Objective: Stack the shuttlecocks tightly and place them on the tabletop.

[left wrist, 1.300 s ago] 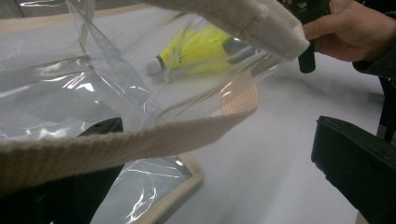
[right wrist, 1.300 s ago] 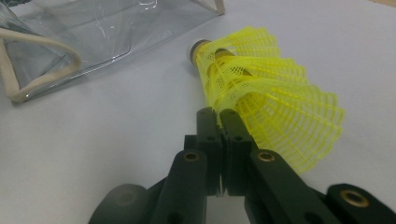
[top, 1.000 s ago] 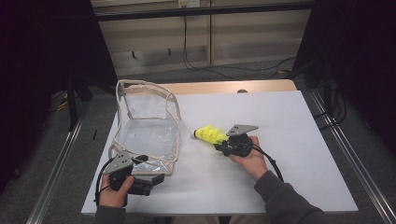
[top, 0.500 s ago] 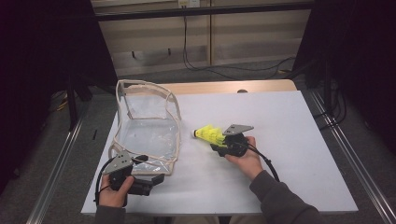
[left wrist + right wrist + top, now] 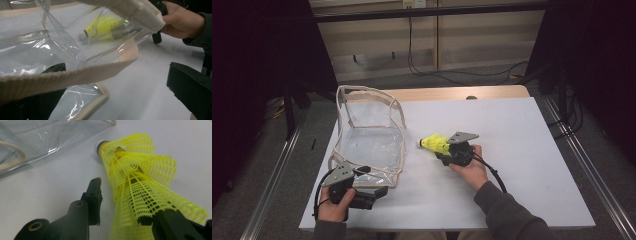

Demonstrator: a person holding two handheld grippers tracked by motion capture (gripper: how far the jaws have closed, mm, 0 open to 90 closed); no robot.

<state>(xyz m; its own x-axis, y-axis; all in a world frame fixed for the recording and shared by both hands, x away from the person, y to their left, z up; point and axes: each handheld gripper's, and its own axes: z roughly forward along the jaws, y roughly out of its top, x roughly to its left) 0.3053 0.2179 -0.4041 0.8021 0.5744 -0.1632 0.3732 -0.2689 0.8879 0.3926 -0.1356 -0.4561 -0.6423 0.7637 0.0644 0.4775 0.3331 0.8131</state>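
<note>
Right gripper [image 5: 443,150]: held in the person's right hand [image 5: 472,167] near the middle of the white table [image 5: 522,165], pointing toward the bag. Its jaws have just been opening; they now stand apart.
Shuttlecock [image 5: 435,144]: yellow mesh skirt, white cork tip. It lies between the right gripper's jaws with the cork toward the bag. In the right gripper view the skirt [image 5: 140,185] rests against the right-hand jaw, while a gap shows between it and the left-hand jaw.
Bag [image 5: 372,142]: clear plastic with beige webbing trim, lying on the table's left part with its mouth propped open; the shuttlecock lies just beside it, outside.
Left gripper [image 5: 379,190]: at the table's near edge, in the left hand [image 5: 334,205]. Its jaws stand spread, with the bag's webbing edge [image 5: 75,75] crossing in front of them; I cannot tell whether either one touches it.
</note>
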